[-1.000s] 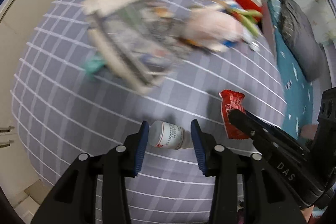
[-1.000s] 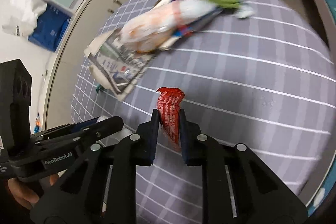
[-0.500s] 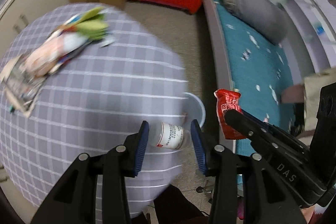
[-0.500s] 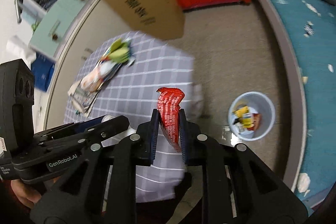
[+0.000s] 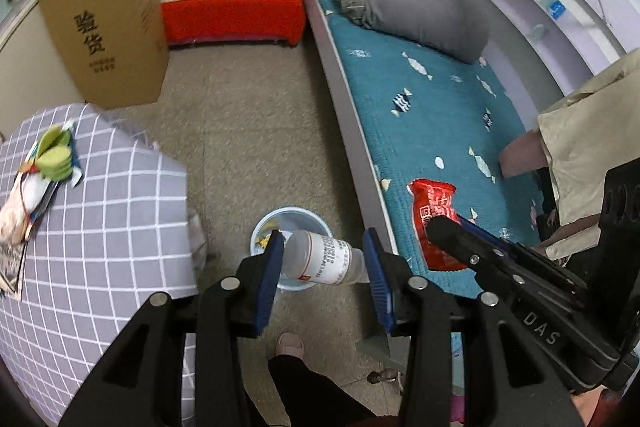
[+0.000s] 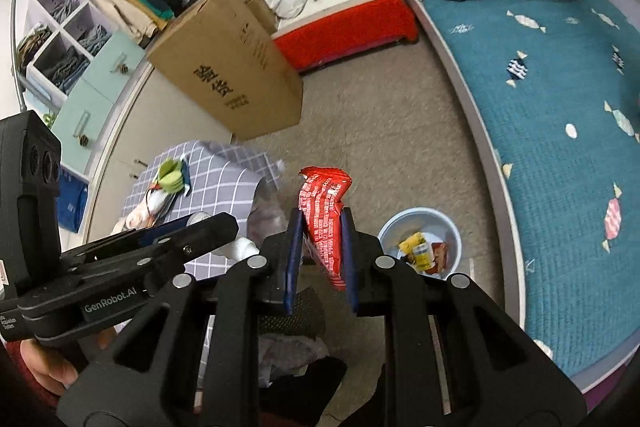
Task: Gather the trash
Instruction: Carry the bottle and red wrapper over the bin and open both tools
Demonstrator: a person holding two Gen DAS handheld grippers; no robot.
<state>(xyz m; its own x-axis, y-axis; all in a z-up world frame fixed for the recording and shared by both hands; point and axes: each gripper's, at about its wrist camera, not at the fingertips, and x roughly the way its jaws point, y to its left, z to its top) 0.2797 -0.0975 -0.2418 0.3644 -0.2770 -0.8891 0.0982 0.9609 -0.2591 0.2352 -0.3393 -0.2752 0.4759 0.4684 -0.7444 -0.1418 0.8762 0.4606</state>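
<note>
Up over the blue bin [image 5: 290, 227] on the floor, the little white bottle [image 5: 320, 261] sat pinched in the left claw [image 5: 324, 267], ready to drop. Beside it, the right claw [image 6: 320, 247] squeezed the red wrapper [image 6: 324, 219], a little off from the bin.

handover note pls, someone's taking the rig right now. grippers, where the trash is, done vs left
Left gripper: shut on the small white bottle, held in the air in line with the blue bin on the floor.
Right gripper: shut on the red wrapper, held in the air with the bin below and to its right.
Done: both pieces lifted off the checked table; the bin already holds some wrappers.
Left: drop the bottle and the wrapper into the bin, then go back for the pile of packets and papers on the table's far edge.
</note>
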